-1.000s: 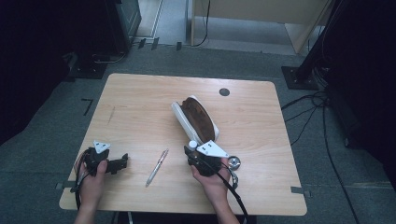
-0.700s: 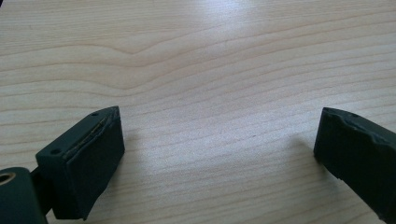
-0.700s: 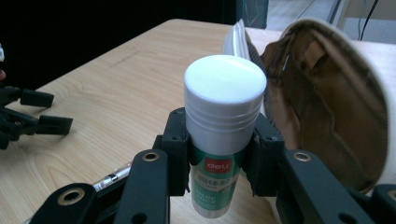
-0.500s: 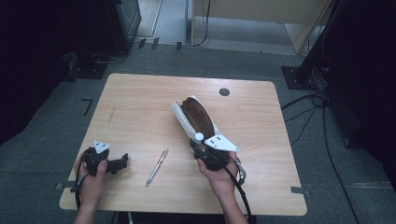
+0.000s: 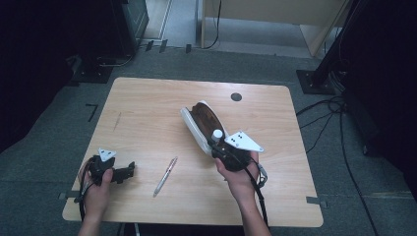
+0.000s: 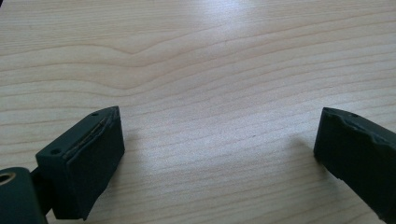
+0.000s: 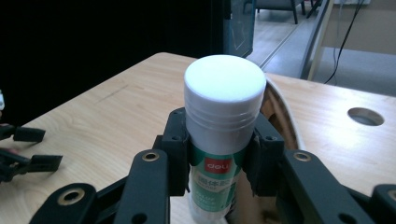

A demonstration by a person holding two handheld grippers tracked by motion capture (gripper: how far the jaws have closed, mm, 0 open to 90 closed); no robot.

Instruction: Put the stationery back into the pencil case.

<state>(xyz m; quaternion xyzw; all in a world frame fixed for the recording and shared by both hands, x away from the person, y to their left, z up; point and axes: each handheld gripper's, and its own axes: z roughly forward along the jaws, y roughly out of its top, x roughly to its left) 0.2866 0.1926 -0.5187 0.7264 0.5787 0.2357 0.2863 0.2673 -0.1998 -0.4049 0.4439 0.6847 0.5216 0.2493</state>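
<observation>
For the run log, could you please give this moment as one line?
right gripper: shut on glue stick | left gripper: open, on table | pen: untouched

I read this as a lab or recording room, not a home; my wooden table (image 5: 147,108) with a cable hole (image 5: 236,97) near its far right corner stands on grey carpet tiles (image 5: 49,128); black equipment stands (image 5: 322,73) and loose cables (image 5: 339,128) crowd the floor beyond its edges; tape marks (image 5: 91,111) dot the carpet.
</observation>
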